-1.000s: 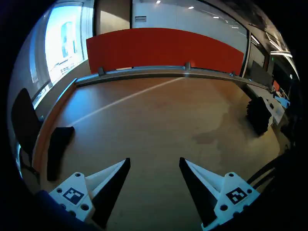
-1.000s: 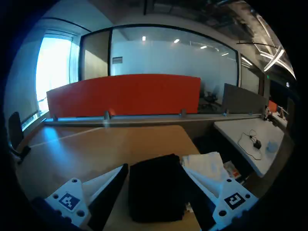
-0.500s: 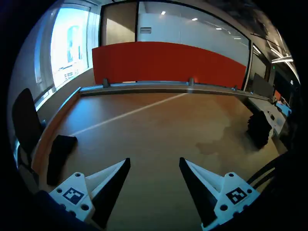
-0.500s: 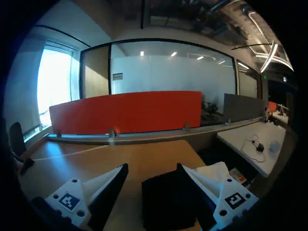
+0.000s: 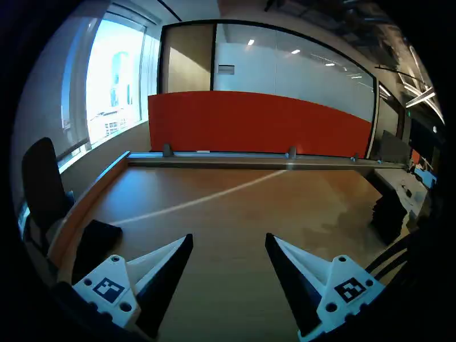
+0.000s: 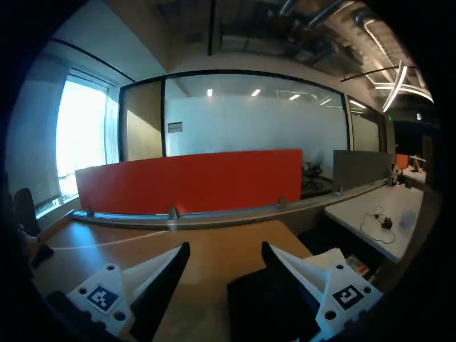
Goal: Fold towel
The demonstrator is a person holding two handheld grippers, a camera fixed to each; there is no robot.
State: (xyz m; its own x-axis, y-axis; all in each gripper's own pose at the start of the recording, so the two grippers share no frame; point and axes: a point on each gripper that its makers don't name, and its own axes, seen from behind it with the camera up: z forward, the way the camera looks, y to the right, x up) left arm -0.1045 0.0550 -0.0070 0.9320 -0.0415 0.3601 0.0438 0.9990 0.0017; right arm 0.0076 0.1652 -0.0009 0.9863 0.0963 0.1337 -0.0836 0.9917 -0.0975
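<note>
— Fingers [image 5: 162, 273] first: how do yours stand?

— Wide apart on both sides. My left gripper [image 5: 228, 236] hangs over the wooden table [image 5: 228, 194] with only wood showing between its tips. My right gripper [image 6: 224, 246] is spread just as wide and grips nothing.

— And the towel?

— It is dark, folded and lying flat near the table's right corner. In the right gripper view the towel [image 6: 259, 305] sits low, under and beside the right-hand finger. Whether that finger touches it, I cannot tell.

— What lies around it?

— A white thing [image 6: 326, 255], paper or cloth, pokes out just beyond the towel, partly behind my finger. Past the table's edge on that side stands a white desk [image 6: 370, 214] with a small cable [image 6: 383, 221] on it. In the left gripper view a dark stack [image 5: 389, 214] sits at the table's right edge, well apart from my left tips. A dark bundle [image 5: 97, 242] lies at the left edge, just beside my left-hand finger, and a dark chair [image 5: 41, 182] stands near it, off the table.

— And farther out, what stands in the way?

— A pale line [image 5: 199, 199] crosses the wood ahead. A metal rail [image 5: 256, 161] runs along the table's far edge, with an orange partition [image 5: 256, 122] upright on it. A grey partition [image 6: 356, 165] stands behind the white desk, and a bright window [image 5: 114, 85] is on the left.
</note>
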